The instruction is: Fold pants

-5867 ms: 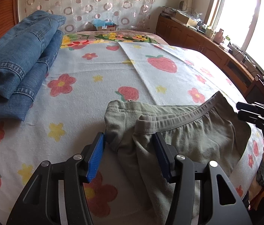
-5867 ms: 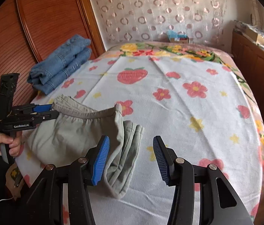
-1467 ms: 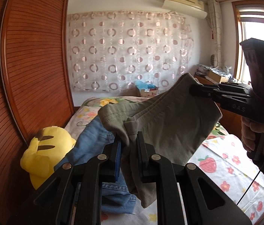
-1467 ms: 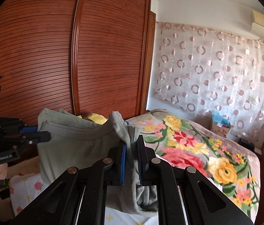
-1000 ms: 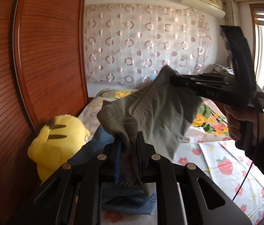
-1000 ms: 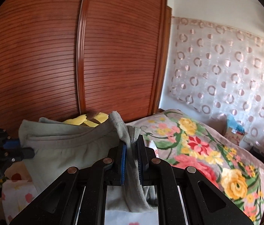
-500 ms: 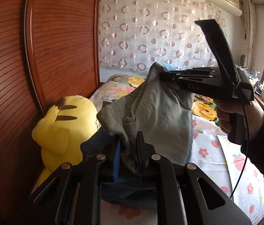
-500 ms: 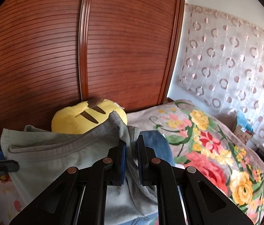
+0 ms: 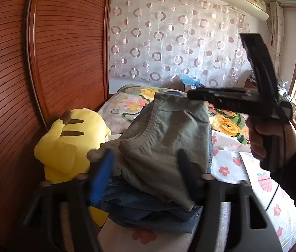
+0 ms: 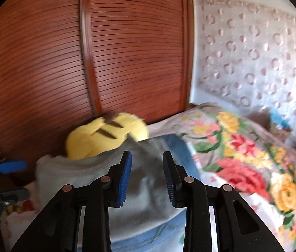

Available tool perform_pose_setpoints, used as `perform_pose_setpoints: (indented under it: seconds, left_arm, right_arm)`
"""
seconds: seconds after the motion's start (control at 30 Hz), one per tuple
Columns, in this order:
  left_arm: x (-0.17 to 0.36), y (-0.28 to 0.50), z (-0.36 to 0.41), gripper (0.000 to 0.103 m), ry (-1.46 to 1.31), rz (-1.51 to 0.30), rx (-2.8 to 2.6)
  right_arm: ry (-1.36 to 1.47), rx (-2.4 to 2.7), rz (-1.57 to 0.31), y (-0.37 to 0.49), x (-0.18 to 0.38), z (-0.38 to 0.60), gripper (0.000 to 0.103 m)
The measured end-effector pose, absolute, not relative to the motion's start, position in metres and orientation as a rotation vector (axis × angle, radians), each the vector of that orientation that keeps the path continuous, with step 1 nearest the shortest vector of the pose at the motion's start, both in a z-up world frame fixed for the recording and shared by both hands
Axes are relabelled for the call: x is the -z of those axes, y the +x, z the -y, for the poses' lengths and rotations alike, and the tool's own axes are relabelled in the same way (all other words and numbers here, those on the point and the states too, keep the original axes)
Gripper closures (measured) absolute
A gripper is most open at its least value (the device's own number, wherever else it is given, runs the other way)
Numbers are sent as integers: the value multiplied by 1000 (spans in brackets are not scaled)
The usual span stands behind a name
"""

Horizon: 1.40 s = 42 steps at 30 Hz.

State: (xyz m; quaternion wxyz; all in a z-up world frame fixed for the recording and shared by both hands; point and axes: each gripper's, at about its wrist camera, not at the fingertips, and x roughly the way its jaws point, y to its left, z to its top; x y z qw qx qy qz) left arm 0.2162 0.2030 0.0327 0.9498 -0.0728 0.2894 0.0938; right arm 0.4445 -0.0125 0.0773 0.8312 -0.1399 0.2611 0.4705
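Note:
The folded grey-green pants (image 9: 164, 142) lie on top of the folded blue jeans (image 9: 148, 212) at the bed's left side; they also show in the right wrist view (image 10: 97, 174). My left gripper (image 9: 146, 174) is open, its blurred fingers on either side of the pants' near edge. My right gripper (image 10: 147, 175) is open just above the pants' far end; it appears in the left wrist view (image 9: 192, 95) at the waistband, held by a hand. No cloth is between either pair of pads.
A yellow plush toy (image 9: 68, 147) sits left of the jeans against the wooden slatted wardrobe doors (image 9: 59, 58). The bed carries a flowered sheet (image 9: 274, 195) and a floral blanket (image 10: 242, 159). A patterned curtain (image 9: 179, 48) hangs behind.
Both grippers carried the pants over to the jeans stack, lowered them onto it, then opened and let go. Half a second ago both were still shut on the cloth.

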Motion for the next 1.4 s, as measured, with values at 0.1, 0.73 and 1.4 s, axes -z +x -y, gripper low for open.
perform_pose_setpoints:
  seconds: [0.1, 0.73, 1.4]
  left_arm:
    - [-26, 222, -202, 25, -153, -605, -180]
    - [-3, 224, -196, 25, -119, -679, -211]
    - [-32, 161, -170, 25, -94, -618, -155]
  right_arm:
    - [-304, -1014, -568, 438, -68, 20, 72]
    - [-255, -913, -604, 448, -47, 28, 71]
    - [-231, -818, -558, 304, -70, 93, 64]
